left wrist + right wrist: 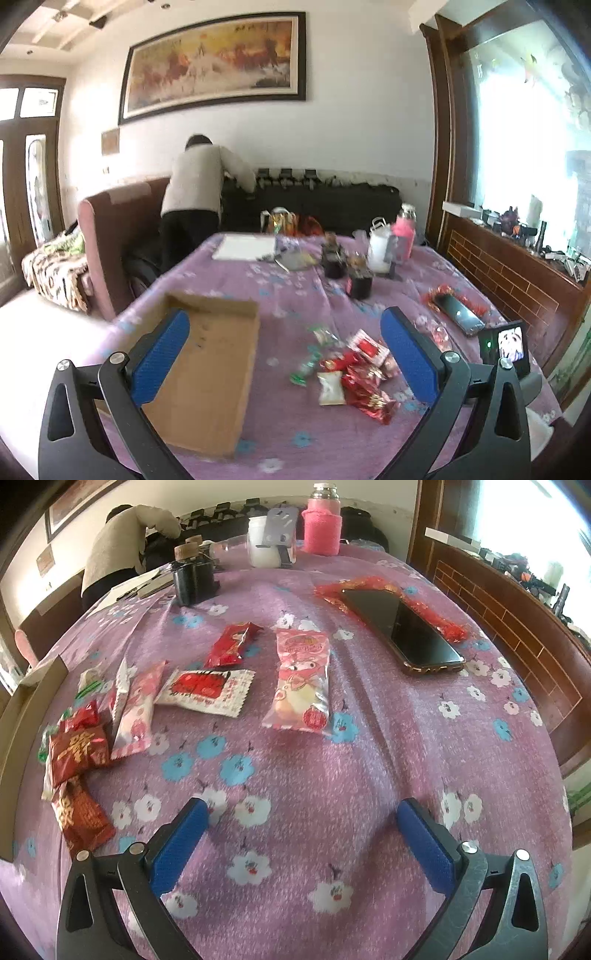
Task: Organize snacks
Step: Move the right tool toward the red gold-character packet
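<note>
Several wrapped snacks lie on the purple flowered tablecloth [332,775]: a pink packet [301,681], a white and red packet [207,690], a small red packet [231,644], a long pink packet [135,709] and red foil packets [79,749]. In the left wrist view the same snack pile [354,373] lies right of a shallow cardboard box [207,373]. My left gripper [284,325] hangs open above the box edge and pile, holding nothing. My right gripper [301,812] is open over bare cloth, nearer than the snacks.
A phone [404,633] lies on red wrapping at the right. Dark jars [192,574], a white jug [264,541] and a pink-sleeved bottle [321,524] stand at the far end. A small screen device [508,347] stands at the table's right edge. A person [195,192] bends over a sofa beyond.
</note>
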`<action>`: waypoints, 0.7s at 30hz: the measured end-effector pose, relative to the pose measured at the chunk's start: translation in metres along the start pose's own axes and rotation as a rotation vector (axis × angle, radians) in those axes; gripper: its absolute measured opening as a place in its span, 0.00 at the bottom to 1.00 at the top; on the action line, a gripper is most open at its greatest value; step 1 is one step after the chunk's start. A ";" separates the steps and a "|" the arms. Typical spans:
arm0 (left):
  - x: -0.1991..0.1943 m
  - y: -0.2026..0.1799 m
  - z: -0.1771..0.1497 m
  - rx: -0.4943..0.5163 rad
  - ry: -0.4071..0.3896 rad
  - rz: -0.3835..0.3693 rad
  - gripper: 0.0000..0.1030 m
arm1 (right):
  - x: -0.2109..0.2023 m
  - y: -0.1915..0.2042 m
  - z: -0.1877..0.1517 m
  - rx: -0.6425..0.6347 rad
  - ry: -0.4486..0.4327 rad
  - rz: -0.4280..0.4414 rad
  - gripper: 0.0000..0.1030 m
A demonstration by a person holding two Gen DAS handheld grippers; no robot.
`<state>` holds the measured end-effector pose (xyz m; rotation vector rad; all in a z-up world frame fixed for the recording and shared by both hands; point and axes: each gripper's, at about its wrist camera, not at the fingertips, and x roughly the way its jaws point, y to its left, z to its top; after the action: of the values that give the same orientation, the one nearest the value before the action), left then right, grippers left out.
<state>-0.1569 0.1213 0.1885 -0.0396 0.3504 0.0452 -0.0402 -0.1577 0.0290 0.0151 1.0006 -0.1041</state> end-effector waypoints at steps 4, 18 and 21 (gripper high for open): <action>-0.024 0.038 0.032 -0.048 -0.068 0.018 1.00 | -0.040 0.010 -0.004 0.001 -0.092 0.022 0.87; -0.066 0.122 0.197 -0.056 -0.249 0.045 1.00 | -0.373 0.049 0.095 -0.113 -0.827 0.283 1.00; -0.049 0.121 0.168 -0.085 -0.211 -0.001 1.00 | -0.327 0.055 0.095 -0.108 -0.640 0.377 1.00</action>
<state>-0.1518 0.2478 0.3596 -0.1183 0.1377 0.0632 -0.1302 -0.0829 0.3531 0.0668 0.3498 0.2787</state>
